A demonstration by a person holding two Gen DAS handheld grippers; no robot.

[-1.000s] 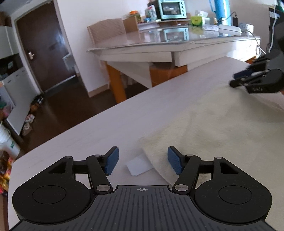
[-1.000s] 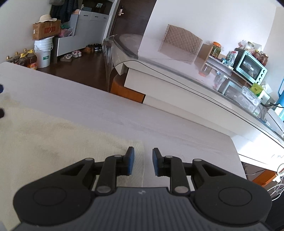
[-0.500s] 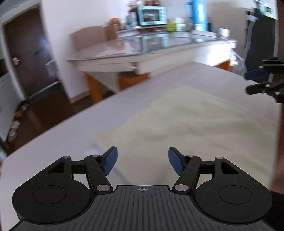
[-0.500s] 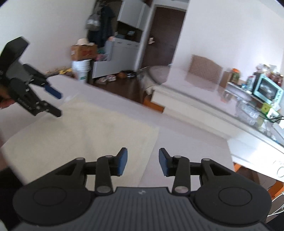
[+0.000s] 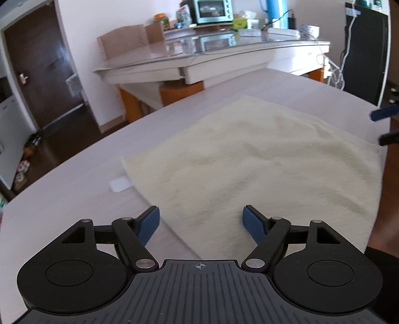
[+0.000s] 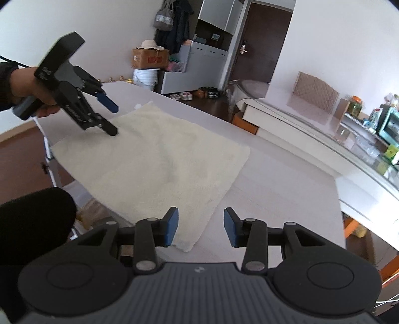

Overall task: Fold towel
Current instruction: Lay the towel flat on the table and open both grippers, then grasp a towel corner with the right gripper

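Change since a second ago: both grippers, then low at the towel's far corners, are now drawn back and raised above its near side; the right gripper's fingers, then nearly together, now stand apart.

Item 1, towel [image 5: 261, 159]: cream, fluffy, spread as one flat layer on the white table [image 5: 82, 174], slightly rumpled in the middle. Its near edge appears to reach the table's near edge. A small white tag [image 5: 120, 185] sticks out at the far left corner. No fold is visible yet.

Item 2, left gripper [image 5: 200, 221]: fingers wide apart, holding nothing, hovering over the towel's near left portion with the left side edge passing below.

Item 3, right gripper [image 6: 200, 230]: fingers apart, empty, above the towel's near right corner, which lies between and just below the blue pads [image 6: 171, 228].

Item 4, surroundings: glass-topped table [image 5: 224, 49] behind, with a toaster oven [image 5: 213, 11]; brown door [image 5: 42, 74] to the left.

Risk notes, judged:
- Pile is thick and the layer lies flat, so a shallow pinch may skim the nap and miss the edge.
- Uneven grips at the two corners would skew the fold.
- With the near edge at the table's lip, a dragging pull could slide the whole towel off.
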